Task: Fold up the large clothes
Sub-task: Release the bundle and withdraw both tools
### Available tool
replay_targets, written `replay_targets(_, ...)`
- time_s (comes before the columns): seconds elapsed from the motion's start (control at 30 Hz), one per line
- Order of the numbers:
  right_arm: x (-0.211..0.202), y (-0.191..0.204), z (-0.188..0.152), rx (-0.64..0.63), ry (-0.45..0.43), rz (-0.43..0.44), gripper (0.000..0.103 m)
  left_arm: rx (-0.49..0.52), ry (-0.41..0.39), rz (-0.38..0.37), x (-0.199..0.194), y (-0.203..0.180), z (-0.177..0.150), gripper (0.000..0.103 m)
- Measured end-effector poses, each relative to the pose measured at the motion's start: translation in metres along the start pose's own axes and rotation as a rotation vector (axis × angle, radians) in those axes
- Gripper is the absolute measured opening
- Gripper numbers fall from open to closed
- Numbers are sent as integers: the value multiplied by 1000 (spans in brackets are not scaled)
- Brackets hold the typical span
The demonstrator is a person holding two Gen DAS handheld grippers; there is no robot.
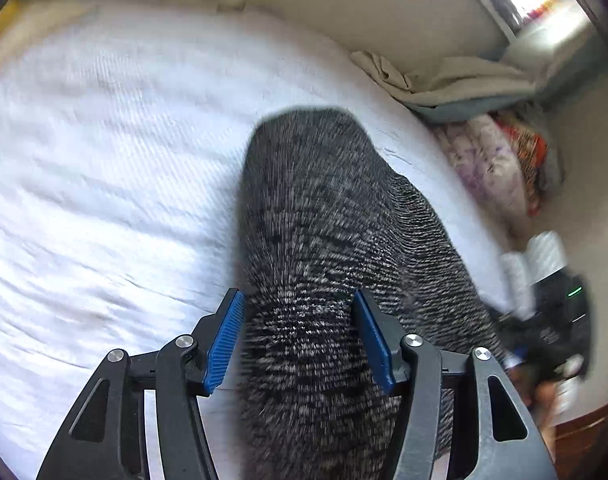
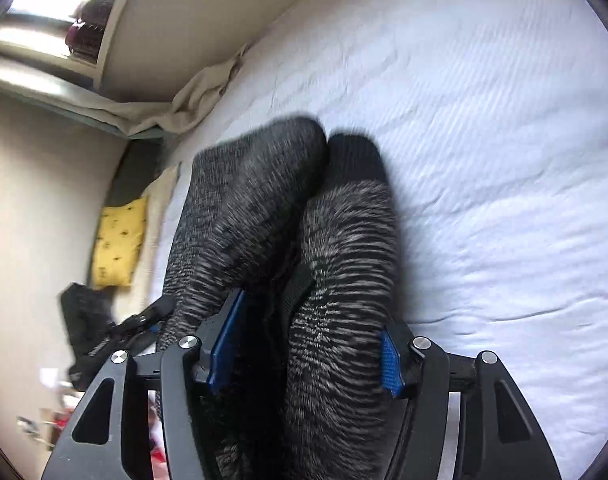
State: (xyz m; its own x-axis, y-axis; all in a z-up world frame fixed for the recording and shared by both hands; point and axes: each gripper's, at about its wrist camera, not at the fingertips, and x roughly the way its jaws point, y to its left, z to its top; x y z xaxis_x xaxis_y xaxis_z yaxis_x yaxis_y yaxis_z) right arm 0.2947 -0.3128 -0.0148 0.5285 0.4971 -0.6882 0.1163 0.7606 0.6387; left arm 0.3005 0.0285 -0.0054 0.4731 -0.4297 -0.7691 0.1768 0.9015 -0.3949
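Left hand-held gripper (image 1: 298, 312) and right hand-held gripper (image 2: 309, 330) pinch grey knit garment (image 1: 323, 208) above white bed (image 1: 104, 140).

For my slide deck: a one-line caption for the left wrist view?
Left hand-held gripper straddles a grey marled knit garment over a white bedsheet.

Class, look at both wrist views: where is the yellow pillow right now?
The yellow pillow shows only in the right wrist view, at the left, lying at the bed's edge by the wall, just left of the grey knit garment.
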Motion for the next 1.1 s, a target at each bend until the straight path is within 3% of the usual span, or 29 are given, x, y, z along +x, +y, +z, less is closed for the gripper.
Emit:
replay_targets(0.03,-9,9,1,-27,-31,-33,58,64,-35,67,-13,-9,-1,60)
replay_targets(0.1,-32,33,-1,-134,-121,-100,58,140,-90,129,-35,-24,-6,60)
replay_targets(0.17,-44,58,-7,-235,-155,-119,58,190,-121,143,-51,-40,-14,60)
replay_targets(0.33,-31,115,-42,-414,-146,-167,48,334,-33,226,-33,-73,-56,60)
replay_targets(0.37,-22,116,-49,-416,-128,-207,44,357,-10,278,-20,-73,-65,61)
replay_targets(0.47,6,99,-64,-378,-67,-310,43,315,11,290,-5,-64,-78,61)
replay_targets(0.6,37,63,-77,-285,0,-321,46,303,-11,303,5,-59,-87,64)
replay_targets(0.83,48,53,-86,-333,-64,-341,52,374,-121,402,12,-69,-108,67)
replay_targets(0.97,34,60,-88,-323,-61,-336,56,446,-208,517,-5,-89,-117,86)
replay_targets(1.1,0,75,-96,-280,-112,-330,69,442,-206,549,-27,-97,-130,90)
